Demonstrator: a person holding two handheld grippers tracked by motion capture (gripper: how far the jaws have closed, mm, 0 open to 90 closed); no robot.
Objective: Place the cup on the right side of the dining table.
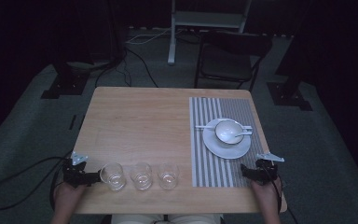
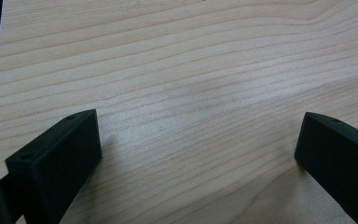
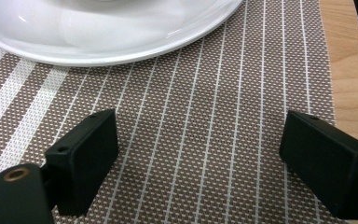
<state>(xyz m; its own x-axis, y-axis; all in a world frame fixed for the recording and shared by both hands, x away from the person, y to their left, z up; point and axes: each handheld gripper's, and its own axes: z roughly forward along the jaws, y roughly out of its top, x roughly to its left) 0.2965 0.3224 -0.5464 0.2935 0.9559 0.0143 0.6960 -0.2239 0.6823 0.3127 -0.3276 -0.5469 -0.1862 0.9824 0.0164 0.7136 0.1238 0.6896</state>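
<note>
Two grippers, both idle at the near table (image 1: 140, 112) edge. Left gripper (image 1: 91, 178): jaws wide, empty, just beside a row of three glasses (image 1: 141, 176), likely staged for pickup. Placemat (image 1: 209, 154): plate (image 1: 227, 144), bowl (image 1: 229, 130), spoon (image 1: 240, 134) stacked as a setting. Right gripper (image 1: 246, 171): jaws wide, empty, over the placemat.

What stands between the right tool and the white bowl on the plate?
Nothing visible stands in the way. The right tool hangs open over the striped mat, with bare mat between it and the plate. The bowl sits on that plate with a spoon in it.
</note>
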